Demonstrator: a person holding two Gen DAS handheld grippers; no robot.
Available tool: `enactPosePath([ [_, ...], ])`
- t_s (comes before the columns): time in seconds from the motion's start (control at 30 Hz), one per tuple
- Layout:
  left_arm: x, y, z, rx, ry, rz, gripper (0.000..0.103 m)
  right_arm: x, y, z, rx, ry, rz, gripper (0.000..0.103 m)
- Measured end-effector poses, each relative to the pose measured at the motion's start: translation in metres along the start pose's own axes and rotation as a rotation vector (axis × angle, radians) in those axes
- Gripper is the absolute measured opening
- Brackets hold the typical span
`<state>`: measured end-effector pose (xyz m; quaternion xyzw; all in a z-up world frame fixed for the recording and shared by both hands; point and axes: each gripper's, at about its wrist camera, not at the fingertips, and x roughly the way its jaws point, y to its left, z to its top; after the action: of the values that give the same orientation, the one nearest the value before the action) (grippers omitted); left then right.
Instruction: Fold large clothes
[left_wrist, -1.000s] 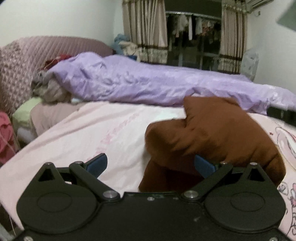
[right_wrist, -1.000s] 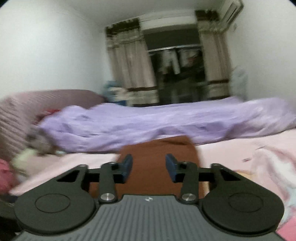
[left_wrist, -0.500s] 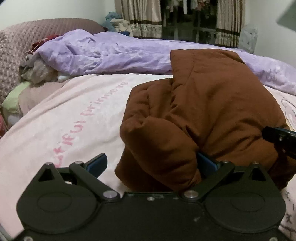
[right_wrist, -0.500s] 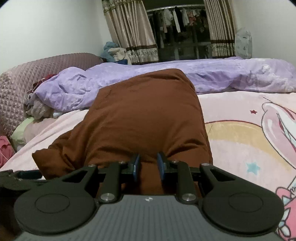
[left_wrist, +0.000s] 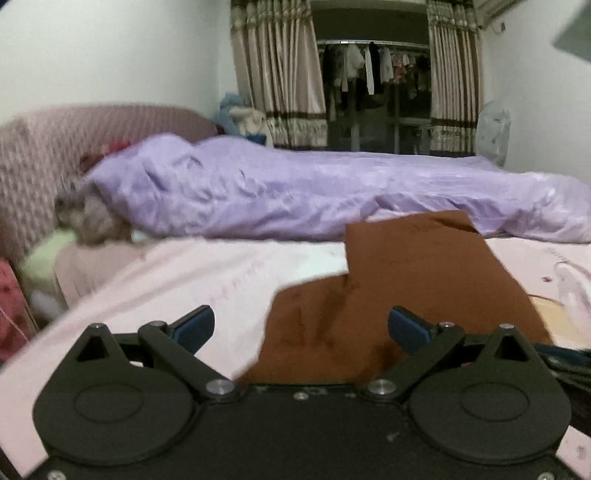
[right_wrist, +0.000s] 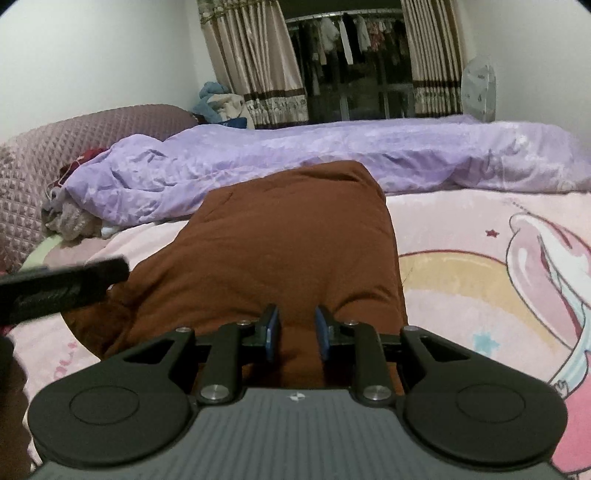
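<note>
A bulky brown garment (right_wrist: 295, 240) lies folded on the pink printed bed cover (right_wrist: 480, 280). My right gripper (right_wrist: 297, 332) is nearly shut, its blue pads pinching the garment's near edge. In the left wrist view the garment (left_wrist: 406, 295) lies ahead and to the right. My left gripper (left_wrist: 299, 328) is wide open and empty, its right pad at the garment's near edge. The left gripper's finger shows as a black bar (right_wrist: 62, 284) in the right wrist view, left of the garment.
A rumpled purple duvet (left_wrist: 314, 195) runs across the bed behind the garment. A quilted mauve headboard (left_wrist: 33, 166) and a heap of clothes (left_wrist: 92, 218) lie at the left. Curtains (right_wrist: 255, 66) and a dark window with hung laundry stand at the back.
My left gripper has pulled back and tilted up from the garment, which now looks flatter and farther away. My right gripper's pads have parted slightly, still around the garment's edge.
</note>
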<state>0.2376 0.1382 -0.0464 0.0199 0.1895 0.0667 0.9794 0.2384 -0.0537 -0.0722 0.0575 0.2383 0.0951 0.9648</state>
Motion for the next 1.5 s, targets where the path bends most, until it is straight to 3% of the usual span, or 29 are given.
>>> enactPosePath([
  [0.1,0.025,-0.001,0.020,0.033,-0.030,0.005,0.103,0.001,-0.003,0.014,0.015,0.002,0.012,0.030],
  [0.23,0.064,0.004,0.053,0.009,-0.096,-0.058,0.103,0.011,-0.002,0.058,-0.007,-0.098,-0.016,0.030],
  [0.33,0.097,0.004,0.062,-0.013,-0.065,-0.111,0.103,0.045,-0.004,0.086,-0.003,-0.089,-0.040,0.030],
  [0.47,0.138,-0.002,0.043,0.011,0.038,-0.100,0.103,0.092,-0.003,0.094,-0.023,-0.041,-0.069,0.030],
  [0.6,0.169,-0.007,-0.007,0.006,0.105,-0.069,0.103,0.134,-0.007,0.070,-0.021,0.030,-0.063,0.030],
  [0.7,0.166,0.005,-0.012,-0.066,0.095,-0.086,0.103,0.147,-0.008,0.047,-0.025,0.040,-0.063,0.029],
  [0.93,0.166,-0.006,-0.012,0.011,0.092,-0.041,0.103,0.142,-0.022,0.049,0.058,0.062,0.004,0.030],
  [1.0,0.169,-0.010,0.007,0.052,0.105,-0.014,0.103,0.138,-0.019,0.059,0.043,0.083,0.008,0.031],
  [1.07,0.157,-0.015,0.028,0.085,0.062,0.006,0.103,0.132,-0.018,0.077,0.028,0.085,0.020,0.033],
  [1.17,0.150,-0.026,0.055,0.136,0.016,-0.011,0.103,0.117,-0.017,0.102,-0.023,0.001,-0.017,0.041],
  [1.27,0.170,-0.036,0.071,0.154,0.042,-0.018,0.103,0.130,-0.020,0.116,-0.039,-0.032,-0.066,0.043],
  [1.37,0.197,-0.040,0.066,0.108,0.050,-0.055,0.103,0.168,-0.026,0.114,-0.059,-0.004,-0.087,0.047],
  [1.5,0.250,-0.064,0.019,0.179,0.227,-0.048,0.103,0.227,-0.047,0.088,0.034,0.217,-0.028,0.047],
])
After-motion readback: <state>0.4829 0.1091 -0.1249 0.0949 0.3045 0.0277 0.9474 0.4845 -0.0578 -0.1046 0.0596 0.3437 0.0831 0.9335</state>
